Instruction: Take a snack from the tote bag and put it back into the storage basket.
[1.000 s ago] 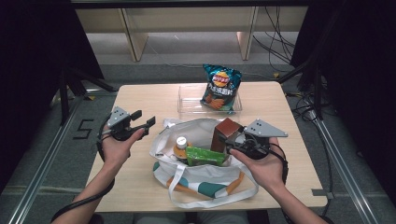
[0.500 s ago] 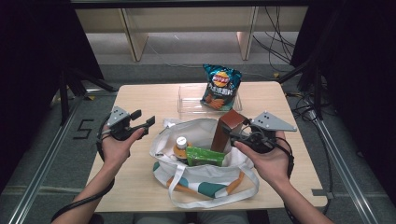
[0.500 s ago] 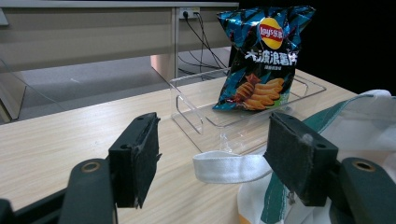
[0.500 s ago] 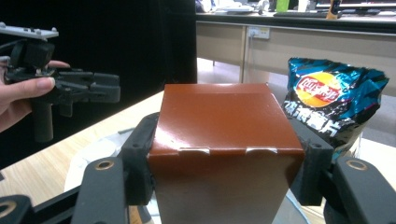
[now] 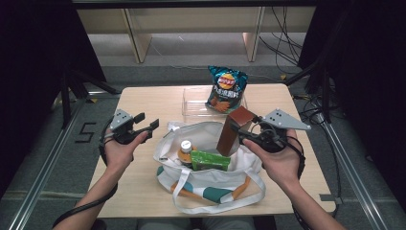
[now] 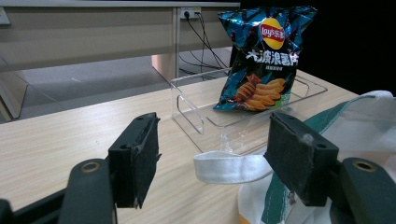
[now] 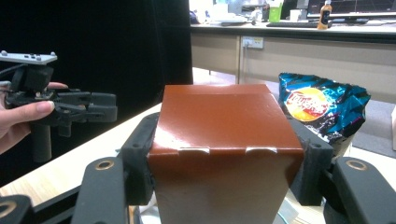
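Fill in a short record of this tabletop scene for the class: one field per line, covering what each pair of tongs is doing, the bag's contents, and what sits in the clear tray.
Right tongs: shut on the brown carton, held over the bag
Left tongs: open, holding nothing, beside the bag
Tote bag: white, lies open on the table
In the bag: green box, capped bottle
Clear tray: holds a crisp packet, standing upright

Counted: one brown carton (image 5: 233,129) between the right gripper's (image 5: 244,130) jaws, one chip bag (image 5: 225,89) in one clear tray (image 5: 191,103) beyond it, one tote bag (image 5: 210,167) below holding one bottle (image 5: 185,148) and one green pack (image 5: 210,160).
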Tool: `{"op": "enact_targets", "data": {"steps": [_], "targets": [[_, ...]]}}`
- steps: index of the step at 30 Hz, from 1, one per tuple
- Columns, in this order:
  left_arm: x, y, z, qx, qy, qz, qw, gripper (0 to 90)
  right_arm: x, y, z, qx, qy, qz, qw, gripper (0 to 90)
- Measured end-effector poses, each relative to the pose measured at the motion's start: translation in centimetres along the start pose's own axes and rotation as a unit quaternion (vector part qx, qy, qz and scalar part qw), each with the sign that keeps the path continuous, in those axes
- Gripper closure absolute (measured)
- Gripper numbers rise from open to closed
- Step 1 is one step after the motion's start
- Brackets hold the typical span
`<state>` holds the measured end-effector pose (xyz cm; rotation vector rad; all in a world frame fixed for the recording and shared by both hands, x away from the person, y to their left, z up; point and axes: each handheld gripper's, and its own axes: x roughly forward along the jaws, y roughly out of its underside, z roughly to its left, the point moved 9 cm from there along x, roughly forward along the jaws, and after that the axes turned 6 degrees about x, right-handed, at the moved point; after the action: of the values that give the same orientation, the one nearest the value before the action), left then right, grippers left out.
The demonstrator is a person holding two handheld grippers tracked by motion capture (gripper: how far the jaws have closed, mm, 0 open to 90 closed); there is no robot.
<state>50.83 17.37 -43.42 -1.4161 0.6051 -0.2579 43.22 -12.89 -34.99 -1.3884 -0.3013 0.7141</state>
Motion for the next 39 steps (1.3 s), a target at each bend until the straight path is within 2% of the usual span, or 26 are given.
{"op": "enact_targets", "data": {"steps": [1, 2, 4, 7, 8, 9, 18, 20, 26, 27, 28, 29, 31, 39], "targets": [[0.0, 0.0, 0.0, -0.001, 0.000, 0.000, 1.0000, 33.4, 0.0, -0.2, 0.0, -0.005, -0.002, -0.002, 1.0000, 39.2], [0.0, 0.0, -0.1, -0.001, 0.000, 0.000, 1.0000, 33.4, -0.1, -0.2, 0.0, 0.005, 0.002, 0.001, 1.0000, 39.1], [0.0, 0.0, -0.1, -0.001, 0.000, 0.000, 1.0000, 33.4, -0.2, -0.5, 0.1, 0.004, -0.001, -0.005, 1.0000, 39.1], [0.0, 0.0, -0.1, -0.001, 0.001, -0.001, 1.0000, 33.3, -0.3, -0.9, -0.2, -0.001, 0.008, -0.009, 0.9999, 39.2], [0.0, -0.1, -0.1, -0.001, 0.000, -0.001, 1.0000, 33.3, -0.4, -0.9, -0.1, 0.009, 0.008, -0.008, 0.9999, 39.2], [0.0, -0.1, -0.1, -0.001, 0.000, -0.001, 1.0000, 33.3, -0.3, -1.1, -0.1, 0.002, 0.005, -0.014, 0.9999, 39.2], [0.0, 0.0, 0.0, -0.002, 0.000, 0.000, 1.0000, 33.3, -0.5, -1.9, -0.5, 0.002, 0.012, -0.023, 0.9997, 39.2], [0.1, 0.0, 0.0, 0.000, 0.001, 0.000, 1.0000, 33.4, -0.5, -1.9, -0.4, 0.009, 0.009, -0.021, 0.9997, 39.2], [0.1, 0.0, -0.1, -0.002, 0.001, 0.000, 1.0000, 33.3, -0.6, -2.7, -0.6, 0.003, 0.016, -0.032, 0.9994, 39.2], [0.1, 0.0, -0.1, -0.002, 0.001, 0.000, 1.0000, 33.3, -0.7, -2.9, -0.7, -0.004, 0.019, -0.034, 0.9992, 39.3], [0.1, 0.0, -0.1, -0.003, 0.001, 0.000, 1.0000, 33.4, -0.7, -2.8, -0.5, 0.008, 0.019, -0.032, 0.9993, 39.3], [0.1, 0.0, -0.1, -0.003, 0.002, 0.000, 1.0000, 33.4, -0.6, -3.0, -0.6, 0.002, 0.015, -0.036, 0.9992, 39.3], [0.0, -0.1, 0.0, 0.001, 0.002, -0.001, 1.0000, 33.4, -0.6, -3.1, -0.7, 0.004, 0.022, -0.037, 0.9991, 39.3], [0.0, -0.2, 0.1, -0.001, 0.001, -0.003, 1.0000, 33.4, -0.3, -3.2, -0.8, 0.003, 0.020, -0.035, 0.9992, 39.3]]}}
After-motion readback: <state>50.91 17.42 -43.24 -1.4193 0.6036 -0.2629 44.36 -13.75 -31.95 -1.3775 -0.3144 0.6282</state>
